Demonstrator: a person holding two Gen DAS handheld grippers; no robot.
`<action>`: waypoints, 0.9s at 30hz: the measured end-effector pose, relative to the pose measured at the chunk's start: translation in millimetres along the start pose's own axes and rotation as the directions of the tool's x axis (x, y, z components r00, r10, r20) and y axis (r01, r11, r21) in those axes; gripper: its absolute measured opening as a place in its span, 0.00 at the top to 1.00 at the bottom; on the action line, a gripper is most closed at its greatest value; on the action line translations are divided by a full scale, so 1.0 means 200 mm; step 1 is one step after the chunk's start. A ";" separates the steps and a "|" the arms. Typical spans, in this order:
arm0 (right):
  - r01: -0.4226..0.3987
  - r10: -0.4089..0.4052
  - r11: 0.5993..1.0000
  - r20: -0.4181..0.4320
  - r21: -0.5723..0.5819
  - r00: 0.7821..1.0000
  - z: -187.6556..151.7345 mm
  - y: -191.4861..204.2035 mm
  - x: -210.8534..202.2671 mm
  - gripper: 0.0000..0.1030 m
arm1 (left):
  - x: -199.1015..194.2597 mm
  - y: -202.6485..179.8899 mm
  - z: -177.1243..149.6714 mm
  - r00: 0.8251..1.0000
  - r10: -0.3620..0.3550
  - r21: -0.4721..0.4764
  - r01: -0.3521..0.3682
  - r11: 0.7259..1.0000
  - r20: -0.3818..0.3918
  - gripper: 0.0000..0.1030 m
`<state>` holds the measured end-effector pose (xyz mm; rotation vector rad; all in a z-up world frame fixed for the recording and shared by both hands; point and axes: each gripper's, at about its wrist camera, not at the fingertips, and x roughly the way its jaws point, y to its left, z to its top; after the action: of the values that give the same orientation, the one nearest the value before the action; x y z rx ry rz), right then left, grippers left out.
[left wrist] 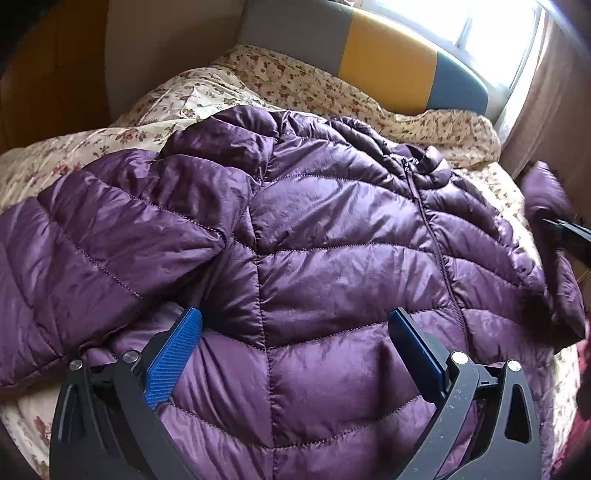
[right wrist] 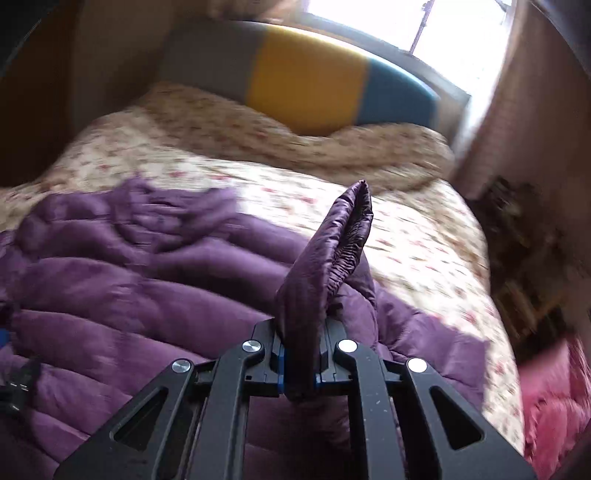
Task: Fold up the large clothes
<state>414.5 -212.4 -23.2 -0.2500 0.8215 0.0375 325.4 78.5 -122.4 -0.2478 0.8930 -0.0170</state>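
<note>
Across a bed [left wrist: 122,110] covered by a cream floral quilt [left wrist: 258,77] lies a purple quilted puffer jacket [left wrist: 332,236], front side up with its zipper [left wrist: 432,236] closed and running toward the collar near the far right. One sleeve [left wrist: 92,236] spreads out to the left side of the left wrist view, resting on the quilt. Over the lower part of the jacket hovers the left gripper [left wrist: 291,354], its blue-padded fingers [left wrist: 173,358] spread wide with nothing between them; whether the tips touch the fabric cannot be told. At the right of the bed, the right gripper [right wrist: 299,363] has its fingers pressed nearly together on the other sleeve's cuff [right wrist: 332,258], which stands up out of the grip, its gathered elastic opening facing the camera. The right wrist view is blurred, but the clamped cuff is sharp. From the left wrist view that same cuff [left wrist: 546,195] shows lifted at the far right edge, with a dark gripper part beside it. Behind the bed stands a headboard [right wrist: 306,88] in grey, yellow and blue panels, under a bright window [right wrist: 406,22]. A curtain [left wrist: 554,92] hangs at the right, and some pink fabric [right wrist: 554,398] lies beside the bed at the lower right.
</note>
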 end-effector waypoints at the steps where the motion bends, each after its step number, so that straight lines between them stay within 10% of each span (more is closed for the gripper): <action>1: -0.042 0.042 0.999 0.000 -0.019 0.999 0.01 0.07 0.01 0.91 | -0.01 0.00 0.00 1.000 -0.007 -0.001 0.007 1.000 0.001 0.03; 14: -0.400 0.376 0.900 -0.157 -0.173 0.913 -0.11 0.62 0.12 0.88 | -0.08 0.08 -0.01 0.994 -0.106 -0.054 0.107 0.993 0.012 0.09; 18: -0.434 0.409 0.885 -0.169 -0.166 0.897 -0.18 0.60 0.09 0.70 | -0.10 0.08 -0.01 0.993 -0.121 -0.070 0.122 0.990 0.016 0.09; 21: -0.469 0.443 0.867 -0.170 -0.167 0.880 -0.22 0.57 0.04 0.35 | -0.12 0.09 0.00 0.991 -0.132 -0.089 0.133 0.987 0.018 0.09; 27: -0.442 0.419 0.876 -0.149 -0.194 0.896 -0.27 0.49 -0.07 0.18 | -0.15 0.06 0.04 0.984 -0.175 -0.104 0.177 0.979 0.025 0.09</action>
<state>353.6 -129.4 -67.1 -0.2778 0.9645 0.5456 311.6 95.9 -97.0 -0.4254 0.8555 -0.1320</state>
